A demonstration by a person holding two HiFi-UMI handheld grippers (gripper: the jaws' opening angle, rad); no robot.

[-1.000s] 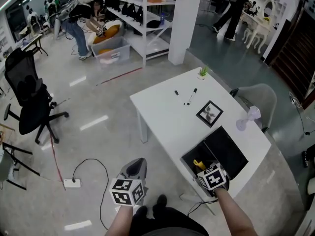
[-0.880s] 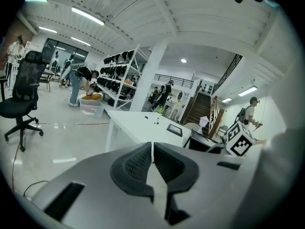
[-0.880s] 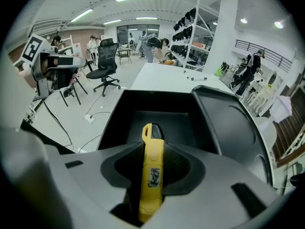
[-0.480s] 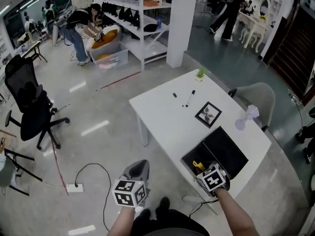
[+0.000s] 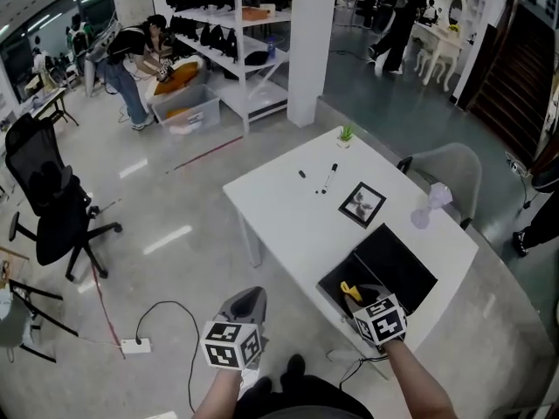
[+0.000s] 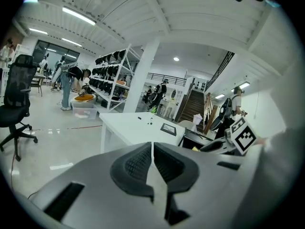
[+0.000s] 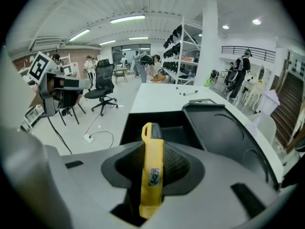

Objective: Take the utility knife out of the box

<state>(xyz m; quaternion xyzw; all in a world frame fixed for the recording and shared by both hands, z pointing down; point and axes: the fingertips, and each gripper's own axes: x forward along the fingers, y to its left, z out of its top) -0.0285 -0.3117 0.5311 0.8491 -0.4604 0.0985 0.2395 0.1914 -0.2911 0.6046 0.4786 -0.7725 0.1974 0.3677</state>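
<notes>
The yellow utility knife [image 7: 152, 171] stands upright between the pads of my right gripper [image 7: 152, 163], whose jaws have just been closing on it. In the head view the right gripper [image 5: 362, 297] holds the knife [image 5: 350, 291] over the open black box [image 5: 336, 279] at the near corner of the white table [image 5: 288, 208]. The box's lid [image 5: 397, 264] lies open to the right. My left gripper [image 5: 248, 297] hangs off the table over the floor, shut with nothing in it [image 6: 152, 163].
A framed picture [image 5: 362, 203], two markers [image 5: 329, 178], a small plant [image 5: 346, 134] and a white fan [image 5: 428, 206] stand on the table. A grey chair [image 5: 445, 173] is behind it. A black office chair [image 5: 52, 203] and a power strip [image 5: 137, 346] are at left.
My right gripper has lifted a little with the yellow knife in it above the box. The left gripper has stayed where it was.
</notes>
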